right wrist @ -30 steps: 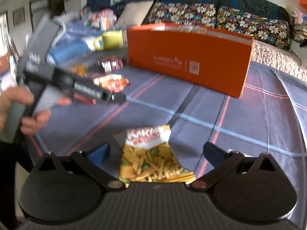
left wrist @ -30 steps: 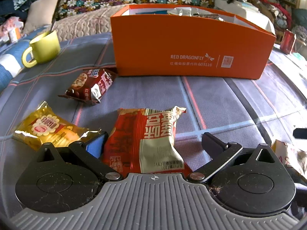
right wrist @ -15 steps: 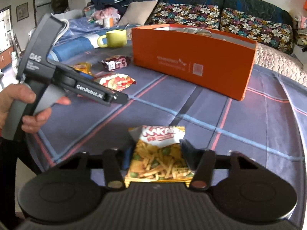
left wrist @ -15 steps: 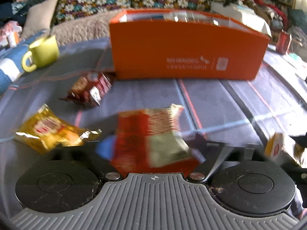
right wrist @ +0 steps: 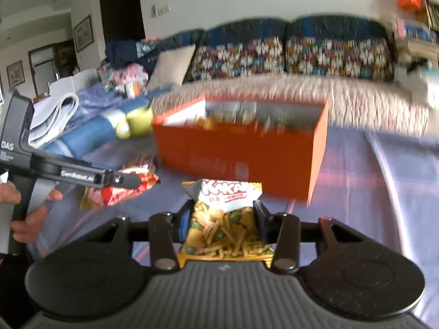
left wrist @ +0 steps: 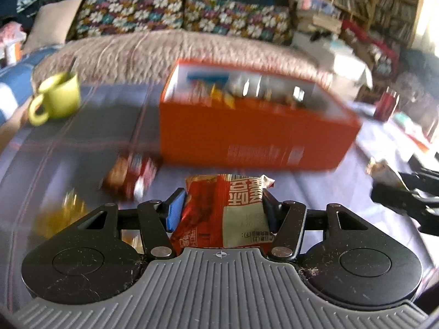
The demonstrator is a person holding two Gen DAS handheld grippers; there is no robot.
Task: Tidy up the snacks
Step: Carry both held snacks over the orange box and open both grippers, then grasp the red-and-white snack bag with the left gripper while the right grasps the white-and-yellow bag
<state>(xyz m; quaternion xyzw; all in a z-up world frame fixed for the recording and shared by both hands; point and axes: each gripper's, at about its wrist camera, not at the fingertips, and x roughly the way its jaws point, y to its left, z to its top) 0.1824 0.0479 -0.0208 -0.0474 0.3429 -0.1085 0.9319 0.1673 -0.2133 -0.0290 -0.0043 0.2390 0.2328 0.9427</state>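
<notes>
My left gripper (left wrist: 222, 196) has its jaws closing on a red and cream snack packet (left wrist: 216, 213). The blue pads press its sides and it hangs clear of the cloth. My right gripper (right wrist: 222, 205) also has its jaws closing, on a yellow packet of fried sticks and peas (right wrist: 225, 227), likewise pinched and raised. Ahead stands the open orange box (left wrist: 247, 137) with several packets inside. From the right wrist, the left gripper (right wrist: 129, 182) appears at the left, carrying its red packet (right wrist: 131, 192).
A dark red snack packet (left wrist: 131, 175) and a yellow one (left wrist: 60, 213) lie on the checked cloth (left wrist: 315, 192) at the left. A green mug (left wrist: 59, 97) stands far left of the box. A sofa with flowered cushions (left wrist: 178, 16) runs behind.
Both grippers went from wide open around their packets to pinching them. Both have since risen with the packets, so the open top of the orange box now shows.
</notes>
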